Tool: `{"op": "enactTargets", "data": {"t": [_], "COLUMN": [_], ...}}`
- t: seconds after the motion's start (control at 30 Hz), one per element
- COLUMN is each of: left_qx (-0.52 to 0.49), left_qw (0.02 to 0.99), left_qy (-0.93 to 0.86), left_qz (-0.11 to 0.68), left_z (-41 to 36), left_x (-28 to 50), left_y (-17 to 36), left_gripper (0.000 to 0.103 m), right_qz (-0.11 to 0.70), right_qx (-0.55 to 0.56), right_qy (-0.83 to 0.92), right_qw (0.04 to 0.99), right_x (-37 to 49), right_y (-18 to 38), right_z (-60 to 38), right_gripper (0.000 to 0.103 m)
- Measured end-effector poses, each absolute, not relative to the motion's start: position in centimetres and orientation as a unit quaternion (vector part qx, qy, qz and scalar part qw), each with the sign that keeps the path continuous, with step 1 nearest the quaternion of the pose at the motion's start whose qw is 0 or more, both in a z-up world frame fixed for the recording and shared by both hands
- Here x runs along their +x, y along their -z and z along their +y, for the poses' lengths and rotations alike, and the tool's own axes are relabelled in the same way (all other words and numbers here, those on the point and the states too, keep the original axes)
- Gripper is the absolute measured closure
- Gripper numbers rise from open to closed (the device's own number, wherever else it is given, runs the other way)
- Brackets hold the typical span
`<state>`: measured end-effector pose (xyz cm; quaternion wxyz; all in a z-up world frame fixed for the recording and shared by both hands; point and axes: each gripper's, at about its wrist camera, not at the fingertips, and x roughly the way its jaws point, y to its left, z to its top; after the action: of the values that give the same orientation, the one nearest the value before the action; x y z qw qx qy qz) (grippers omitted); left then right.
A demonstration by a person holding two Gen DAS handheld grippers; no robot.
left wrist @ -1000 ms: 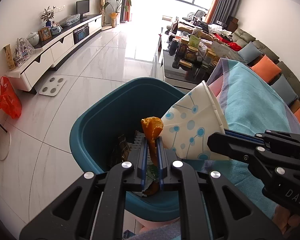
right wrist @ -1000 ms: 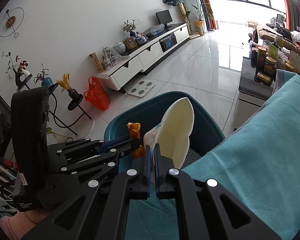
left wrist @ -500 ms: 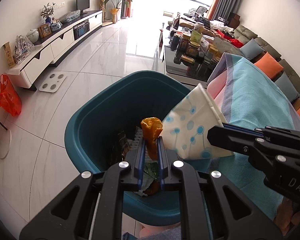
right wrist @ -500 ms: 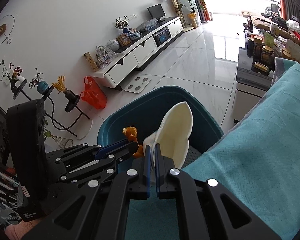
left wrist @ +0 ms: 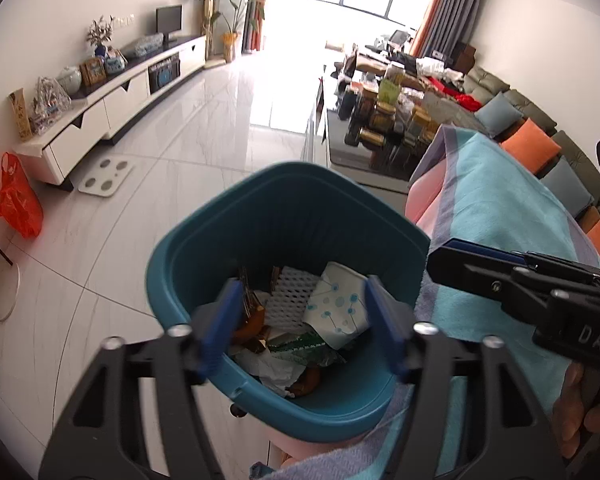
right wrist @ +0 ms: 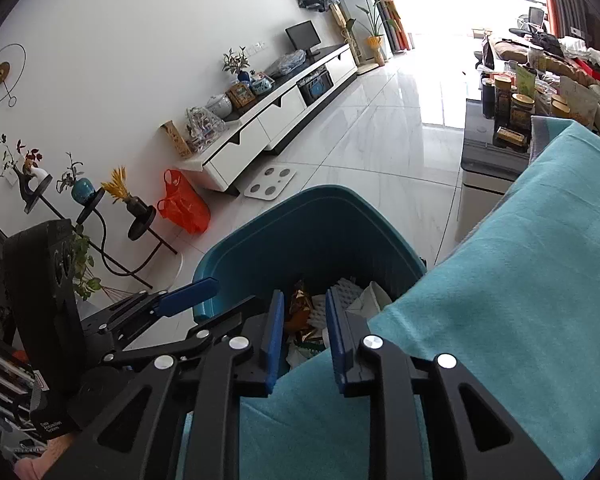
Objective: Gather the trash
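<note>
My left tongs [left wrist: 300, 304] hang over the teal bin [left wrist: 204, 240] at the centre of the left wrist frame, jaws spreading wide with nothing gripped between them. Down in the bin, seen between the blue pads, lies the paper cup [left wrist: 338, 308] with its blue dot pattern, on its side toward the right wall. Beside it sits a white foam net [left wrist: 290, 296], and at the lower left of the heap an orange peel [left wrist: 254, 320]; a second orange scrap lower down is half hidden, possibly more peel. Crumpled paper and a green wrapper [left wrist: 304, 346] fill the front of the pile.

My right tongs [right wrist: 302, 328] sit at the lower middle of the right wrist frame, jaws parting and released, holding nothing; through the gap I see the bin's trash. They hover over the edge of the turquoise cloth [right wrist: 520, 280] that fills the right half of that frame, just beside the bin's rim. In the left wrist frame these same tongs reach in from the right edge.
</note>
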<state>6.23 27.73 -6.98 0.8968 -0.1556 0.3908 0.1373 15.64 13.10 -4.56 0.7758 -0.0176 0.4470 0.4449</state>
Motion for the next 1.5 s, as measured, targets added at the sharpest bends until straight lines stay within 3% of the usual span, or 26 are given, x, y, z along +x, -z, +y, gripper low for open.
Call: {"op": "enactTargets", "data": {"t": [0.1,0.17,0.27,0.37,0.53,1.07,1.5], "left_qx": [-0.146,-0.147,-0.153,-0.159,-0.131,-0.021,0.006], "left_qw": [0.910,0.915,0.919,0.924,0.940,0.984,0.991], "left_qy": [-0.143,-0.136,-0.132,-0.122,-0.113,-0.045,-0.013], "left_qz": [0.361,0.351,0.340,0.325,0.292,0.170,0.136], "left_z": [27.3,26.8,25.9,24.5,20.2,5.6,-0.1], "left_x": [4.4,3.4,1.8,0.4,-1.3,-2.6,-2.1], "left_y": [5.6,4.9,4.0,3.2,1.6,-3.2,-2.6], "left_gripper": [0.005,0.005,0.005,0.005,0.005,0.005,0.005], "right_qz": [0.429,0.409,0.375,0.337,0.274,0.188,0.156], "right_qx": [-0.006,-0.001,-0.002,-0.007,-0.009,0.019,0.025], "right_qy": [-0.442,-0.440,-0.439,-0.431,-0.384,-0.122,-0.048], "right_qw": [0.788,0.799,0.816,0.837,0.882,0.974,0.986], "right_x": [15.1,14.4,12.7,10.5,6.8,-0.1,-2.7], "right_y": [3.6,2.8,1.4,0.1,-1.1,0.3,0.4], "right_z": [11.4,9.9,7.5,4.7,-0.8,-19.8,-23.6], "right_gripper": [0.070,0.054,0.044,0.024,0.006,0.006,0.006]}}
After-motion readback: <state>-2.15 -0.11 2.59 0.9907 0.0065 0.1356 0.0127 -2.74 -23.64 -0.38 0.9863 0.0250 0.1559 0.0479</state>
